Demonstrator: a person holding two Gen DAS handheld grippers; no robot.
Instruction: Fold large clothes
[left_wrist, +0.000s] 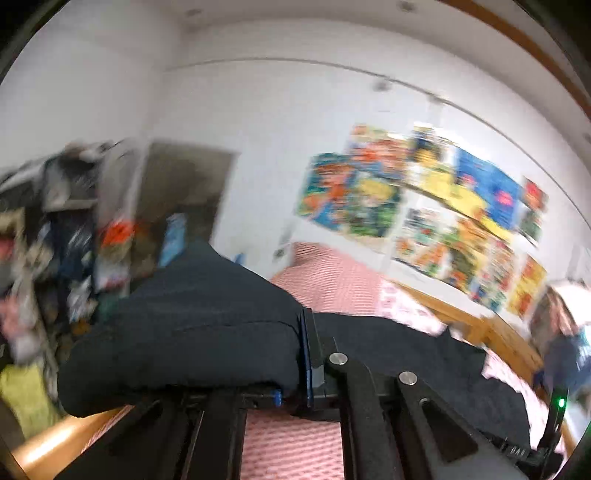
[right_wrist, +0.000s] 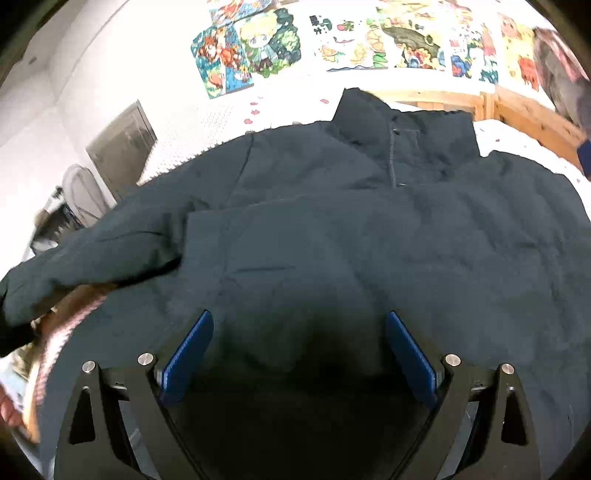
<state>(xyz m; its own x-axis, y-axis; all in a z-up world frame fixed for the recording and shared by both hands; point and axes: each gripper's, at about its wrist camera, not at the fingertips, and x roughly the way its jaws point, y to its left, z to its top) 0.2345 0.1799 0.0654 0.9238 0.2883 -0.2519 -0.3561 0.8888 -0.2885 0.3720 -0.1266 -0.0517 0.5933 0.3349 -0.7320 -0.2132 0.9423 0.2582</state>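
Note:
A large dark navy padded jacket (right_wrist: 369, 229) lies spread on a bed, collar toward the far wall, one sleeve folded across its front. My right gripper (right_wrist: 299, 350) hovers just above its lower part, jaws wide open and empty, blue pads (right_wrist: 188, 354) showing. My left gripper (left_wrist: 295, 369) is shut on the jacket's other sleeve (left_wrist: 192, 332), which bulges over its fingers. The left wrist view is motion-blurred.
The bed has a pink and white cover (left_wrist: 332, 280) and a wooden frame (right_wrist: 517, 107). Colourful posters (right_wrist: 332, 40) cover the far wall. A cluttered shelf of clothes (left_wrist: 55, 240) stands at the left. A person's striped sleeve (right_wrist: 55, 332) shows at lower left.

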